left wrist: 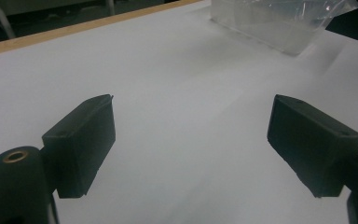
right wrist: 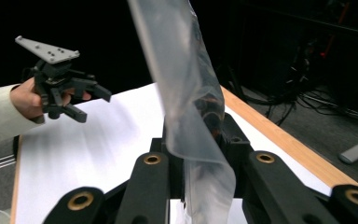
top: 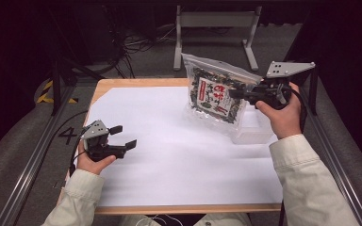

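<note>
The clear plastic pouch of dark dried seaweed with a red-and-white label hangs in the air above the table's far right part, at abt 1 o'clock from the sheet's centre. It is pinched at its right edge by the right gripper, jaws clamped together on the film; the right gripper view shows the film rising between the black jaws. Held by one edge, prob. so the contents stay clear of the pads and the pouch can be carried.

Its long axis runs tilted, sealed top toward 11 o'clock, bottom toward 5 o'clock, label facing the person.

Just beneath and behind sits a clear rectangular plastic container, likely its source or target. The left gripper hovers low at 8 o'clock over the white paper sheet, jaws apart w/ nothing between, likely on standby.
</note>
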A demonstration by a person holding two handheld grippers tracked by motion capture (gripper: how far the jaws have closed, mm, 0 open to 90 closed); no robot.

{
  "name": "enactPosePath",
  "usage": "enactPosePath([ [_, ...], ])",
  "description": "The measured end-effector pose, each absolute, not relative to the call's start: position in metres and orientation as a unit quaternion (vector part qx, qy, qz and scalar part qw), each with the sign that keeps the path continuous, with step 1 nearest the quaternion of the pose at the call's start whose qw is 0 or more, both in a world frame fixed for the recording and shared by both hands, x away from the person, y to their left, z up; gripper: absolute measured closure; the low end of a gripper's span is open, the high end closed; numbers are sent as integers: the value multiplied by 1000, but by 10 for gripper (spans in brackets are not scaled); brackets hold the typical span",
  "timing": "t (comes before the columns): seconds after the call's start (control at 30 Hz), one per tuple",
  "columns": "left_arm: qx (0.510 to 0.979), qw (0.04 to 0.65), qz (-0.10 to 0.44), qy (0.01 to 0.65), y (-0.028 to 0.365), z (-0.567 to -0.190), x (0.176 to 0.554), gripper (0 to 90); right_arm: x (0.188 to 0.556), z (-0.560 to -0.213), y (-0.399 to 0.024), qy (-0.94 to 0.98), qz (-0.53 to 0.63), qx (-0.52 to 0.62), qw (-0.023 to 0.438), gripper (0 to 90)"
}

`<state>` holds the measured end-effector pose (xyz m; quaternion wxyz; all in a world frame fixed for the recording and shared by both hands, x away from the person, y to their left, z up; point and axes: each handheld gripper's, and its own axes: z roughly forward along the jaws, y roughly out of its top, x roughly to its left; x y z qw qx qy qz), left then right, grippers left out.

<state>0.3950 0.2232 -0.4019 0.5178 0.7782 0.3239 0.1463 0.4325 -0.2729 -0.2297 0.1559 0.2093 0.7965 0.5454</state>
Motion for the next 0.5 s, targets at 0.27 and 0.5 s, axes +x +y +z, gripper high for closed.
enactPosePath([
  [0.27, 772, 511, 157, 343, 231, -410, 399, 167, 445, -224, -291, 788, 542, 241, 168, 765],
  [0.5, 777, 505, 154, 344, 230, -412, 400, 166, 455, -222, -304, 781, 537, 265, 179, 765],
])
